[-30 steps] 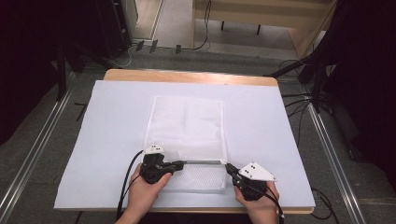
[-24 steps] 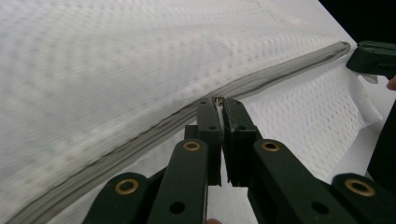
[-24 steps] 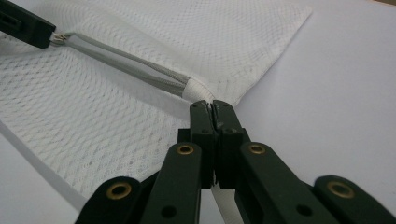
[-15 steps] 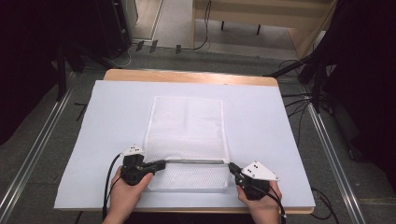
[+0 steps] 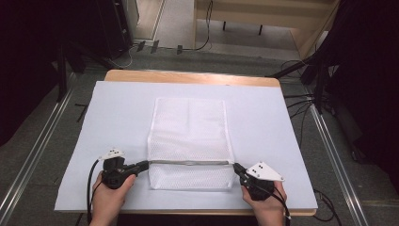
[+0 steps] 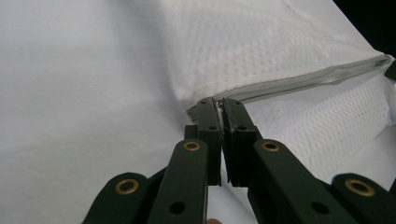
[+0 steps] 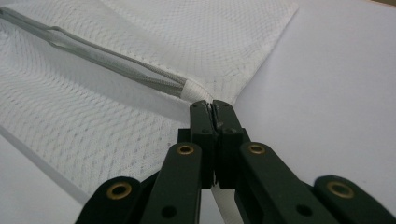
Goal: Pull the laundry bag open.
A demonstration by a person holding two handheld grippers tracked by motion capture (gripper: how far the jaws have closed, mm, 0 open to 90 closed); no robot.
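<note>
Jaws of both grippers pinch the white mesh bag [image 5: 190,136].

Your wooden tabletop [image 5: 188,76] w/ a white sheet [image 5: 108,117] covering nearly all of it. White mesh bag [image 5: 189,127] lies flat at sheet's centre, reaching toward its near edge.

Readable text: none in any view.
Mesh bag [image 5: 190,141]: plain white netting with a grey band across it; no label, brand or number can be made out.
Worktop [image 5: 117,113]: plain white cover, no markings.
Left tongs [image 6: 218,105]: black jaws with brass rivets, no lettering.
Right tongs [image 7: 212,109]: the same, no lettering.
Grey plate [image 5: 266,172] on the right tongs: small dark dots, not readable as characters.
</note>
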